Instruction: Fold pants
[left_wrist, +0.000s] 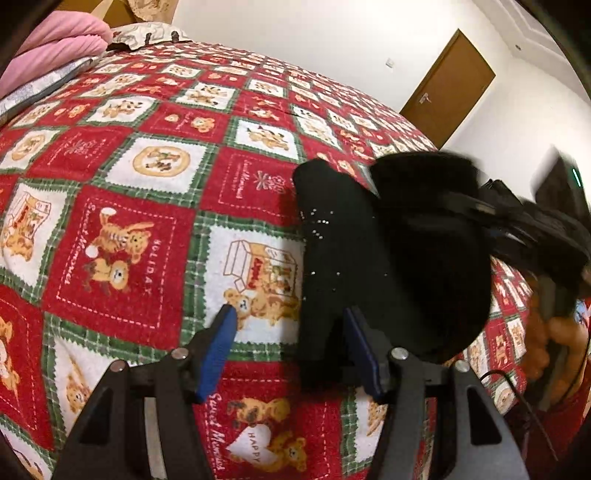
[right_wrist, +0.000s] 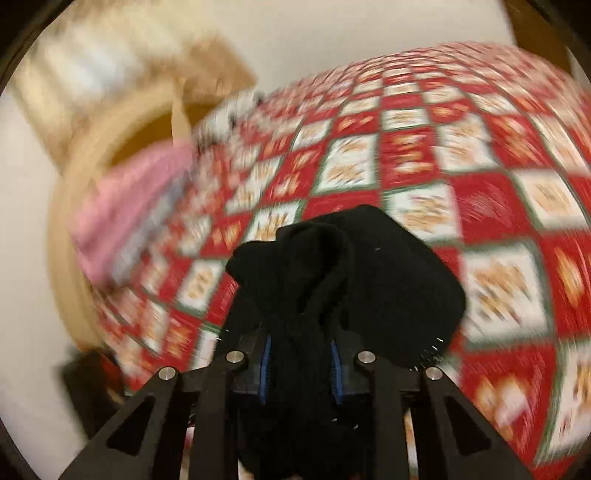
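Black pants (left_wrist: 343, 240) lie bunched on the bed, with small sparkly dots on one leg. My left gripper (left_wrist: 290, 310) hovers open just above them. Its left blue pad (left_wrist: 218, 350) is over the quilt and its right pad (left_wrist: 364, 354) is over the black cloth, neither pressing. At the right of this view the blurred right gripper (left_wrist: 517, 221) lifts a rounded fold of the pants. In the right wrist view the right gripper (right_wrist: 300, 341) is shut on the pants (right_wrist: 351, 266), a thick wad of fabric pinched between its blue pads and draped forward.
A red, green and white teddy-bear quilt (left_wrist: 129, 240) covers the bed. A folded pink blanket (left_wrist: 62, 40) and a pillow sit at the head end by a wooden headboard (right_wrist: 85, 206). A brown door (left_wrist: 447, 88) stands in the white wall beyond.
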